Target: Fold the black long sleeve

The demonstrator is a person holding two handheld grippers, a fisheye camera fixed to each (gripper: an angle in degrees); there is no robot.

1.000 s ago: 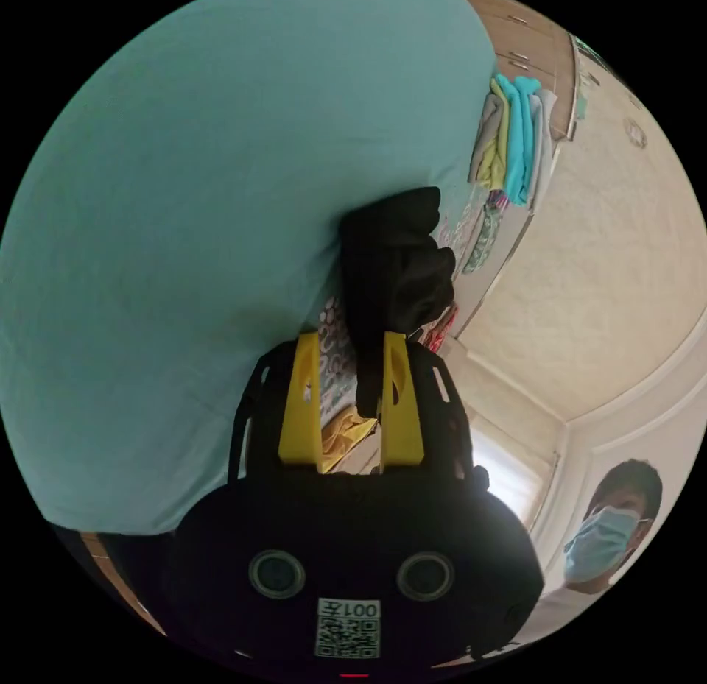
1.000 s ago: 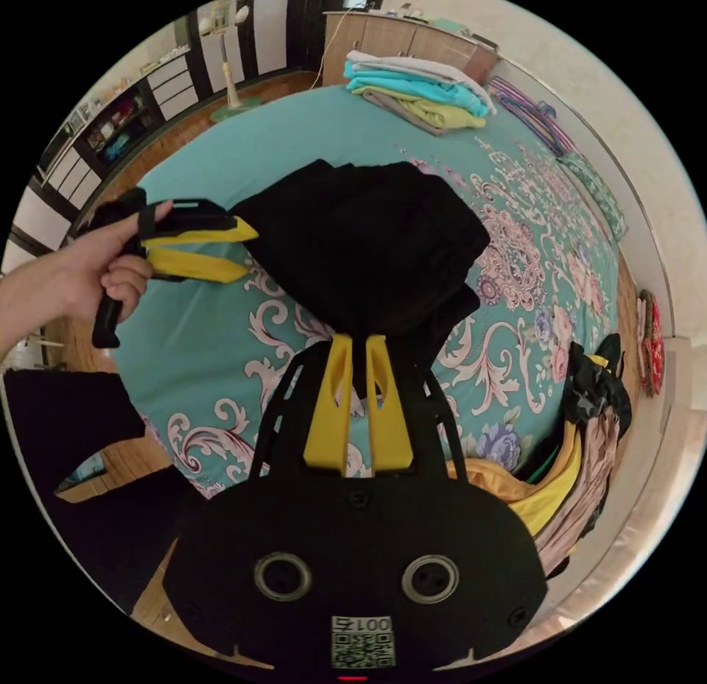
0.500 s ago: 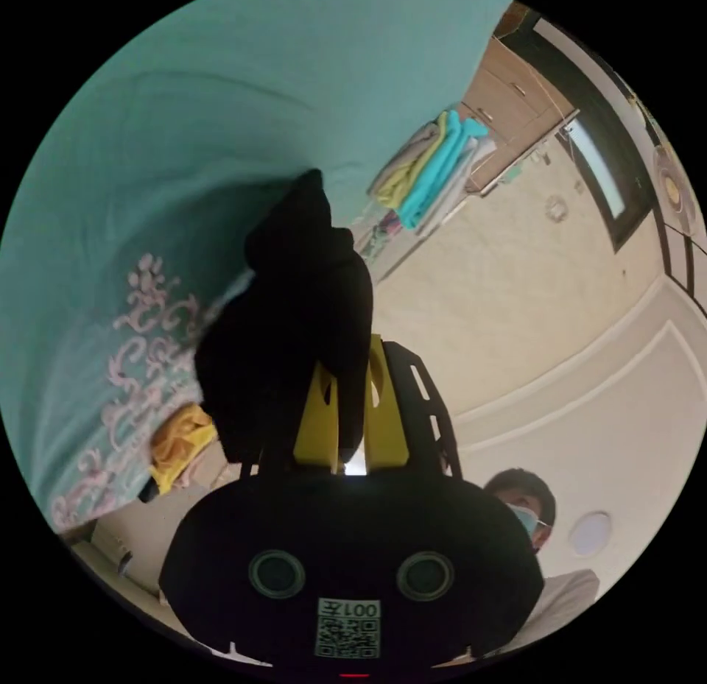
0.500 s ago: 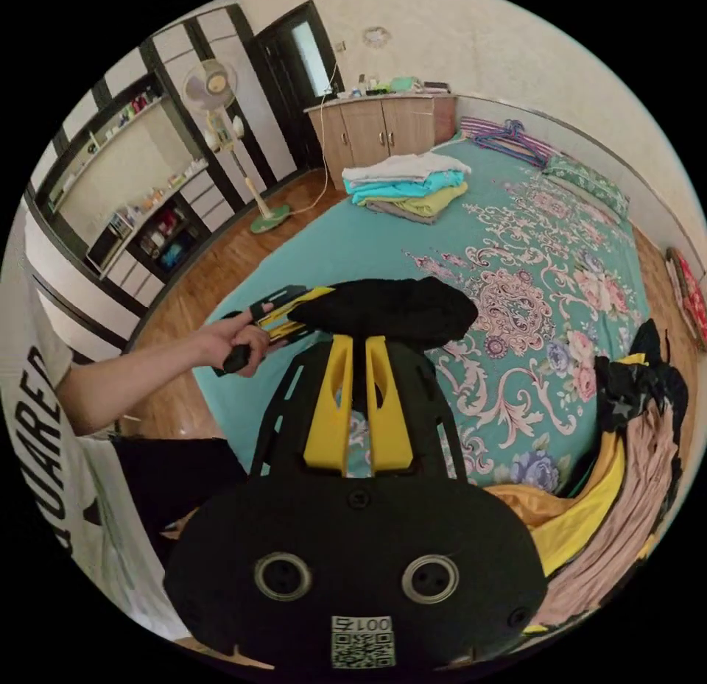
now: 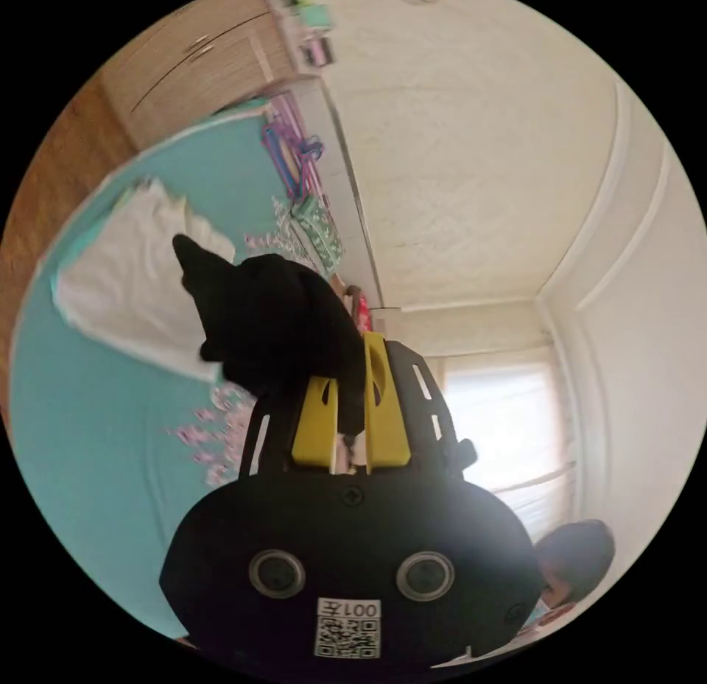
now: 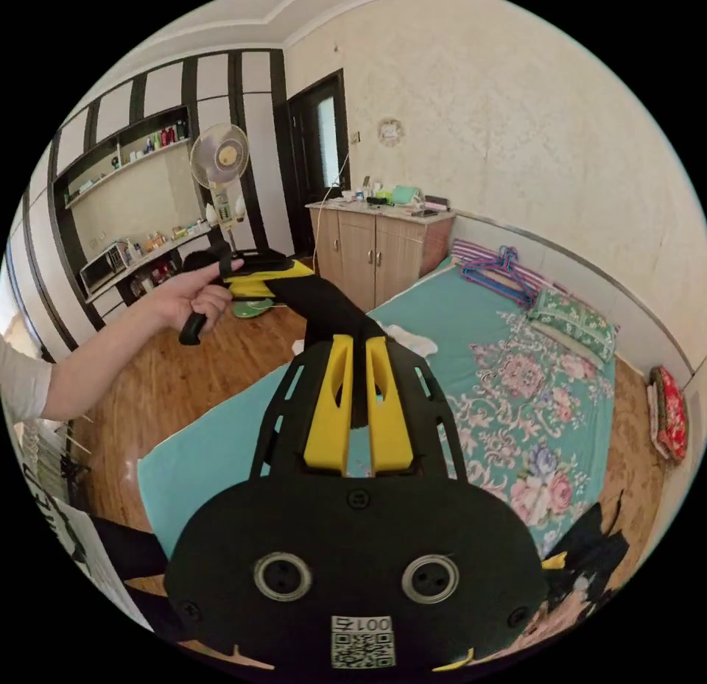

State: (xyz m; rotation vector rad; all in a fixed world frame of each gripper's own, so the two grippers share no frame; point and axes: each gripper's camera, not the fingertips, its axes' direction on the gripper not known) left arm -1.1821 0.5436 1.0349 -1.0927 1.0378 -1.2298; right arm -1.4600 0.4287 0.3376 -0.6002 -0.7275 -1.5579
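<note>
So I've just swung the whole thing up off the bed (image 6: 471,323). A second ago the black long sleeve (image 5: 280,330) was a bundle hanging low over the teal sheet, and now it's up in the air between my two hands, with the room tipped way over in the left gripper view.

My left gripper (image 5: 352,389) is clamped on one end of it; the black cloth runs down between the yellow fingers (image 5: 387,404) and bulges out above them. My right gripper (image 6: 359,389) is pinching the other end, with a strip of fabric caught in the narrow gap. In the right gripper view the shirt (image 6: 320,305) stretches as a dark band from my right fingers over to the left gripper (image 6: 265,277), held in my hand (image 6: 193,297).

The folded pile (image 5: 132,286) sits on the bed below the shirt. My guess: folding's pretty much done and I'm carrying it over to stack there. The risk is the folds slumping while it hangs.
</note>
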